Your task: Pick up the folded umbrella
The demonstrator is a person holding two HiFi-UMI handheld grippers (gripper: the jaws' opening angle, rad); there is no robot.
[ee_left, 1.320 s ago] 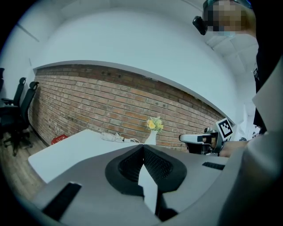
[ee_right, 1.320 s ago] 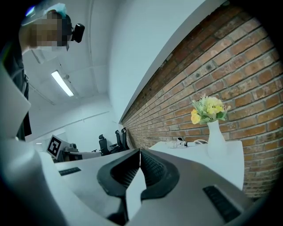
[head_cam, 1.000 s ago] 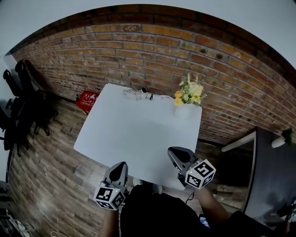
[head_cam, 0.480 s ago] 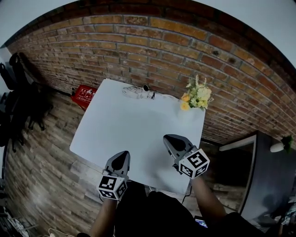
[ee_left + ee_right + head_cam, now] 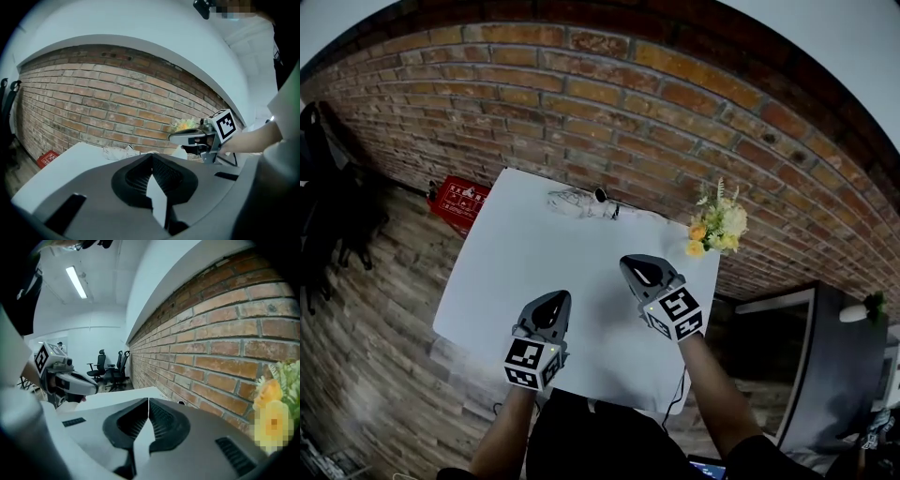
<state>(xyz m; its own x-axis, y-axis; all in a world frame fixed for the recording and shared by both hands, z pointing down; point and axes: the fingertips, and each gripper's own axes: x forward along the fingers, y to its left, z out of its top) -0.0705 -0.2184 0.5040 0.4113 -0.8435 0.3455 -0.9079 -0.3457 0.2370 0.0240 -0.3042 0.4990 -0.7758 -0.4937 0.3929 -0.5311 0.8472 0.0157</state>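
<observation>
Folded umbrella (image 5: 579,201) lies at the far edge of the white worktop (image 5: 525,253), just before the brick wall (image 5: 581,103) and well apart from both grippers. Over the near half, the left gripper (image 5: 555,300) and right gripper (image 5: 630,266) hover with jaws closed on nothing.

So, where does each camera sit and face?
Head view: on the person's head, steeply down at white table, folded umbrella; left gripper, right gripper, forearms show.
Left gripper view: on left gripper, along its shut jaws toward brick wall; right gripper shows.
Right gripper view: on right gripper, along the wall; left gripper shows.
Shared: flowers.
</observation>
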